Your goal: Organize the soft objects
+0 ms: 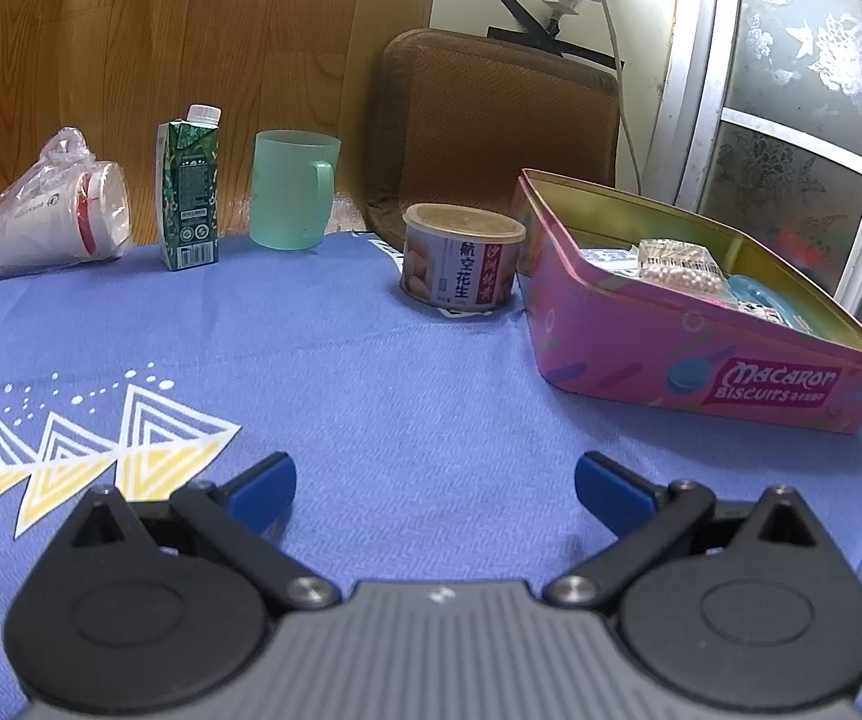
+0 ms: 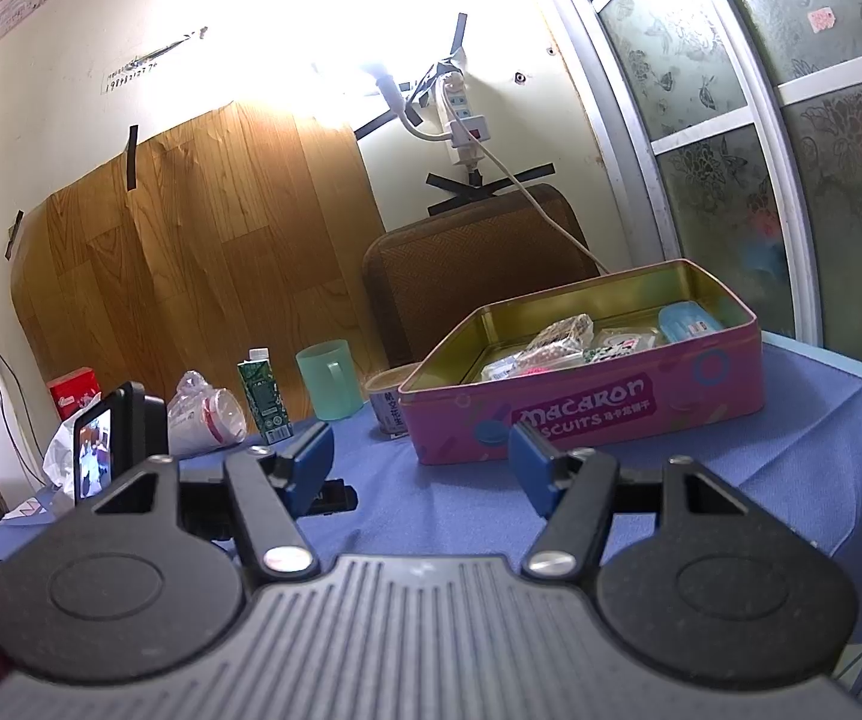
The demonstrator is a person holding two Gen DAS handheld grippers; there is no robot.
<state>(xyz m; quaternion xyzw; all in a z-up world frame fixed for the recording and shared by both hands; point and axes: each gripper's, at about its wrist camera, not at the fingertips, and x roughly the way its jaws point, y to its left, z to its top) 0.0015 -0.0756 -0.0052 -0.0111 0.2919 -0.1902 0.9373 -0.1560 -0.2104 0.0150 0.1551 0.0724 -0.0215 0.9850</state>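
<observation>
The tin [image 1: 694, 360] sits on the blue cloth [image 1: 407, 384], holding small soft packets [image 1: 679, 267]. It lies ahead and to the right of the left gripper [image 1: 435, 489], apart from it, and just ahead of the right gripper [image 2: 422, 462]. Both grippers are spread wide with nothing between the fingers.

Wide bare stretch of blue-clothed worktop [image 1: 431, 408] ahead of the left tongs [image 1: 435, 489] — nothing between the spread blue pads. Blocked along the far edge by a bagged cup [image 1: 56, 222], a green carton [image 1: 189, 189], a mint mug [image 1: 293, 189] and a round tin [image 1: 460, 255], with gaps between the first three; hemmed on the right by the pink biscuit tin [image 1: 694, 360], open-topped and partly filled, just beside the round tin. Clear cloth too before the right tongs [image 2: 422, 468] up to the pink tin's front wall — a small camera [image 2: 122, 438] standing off to their left.
</observation>
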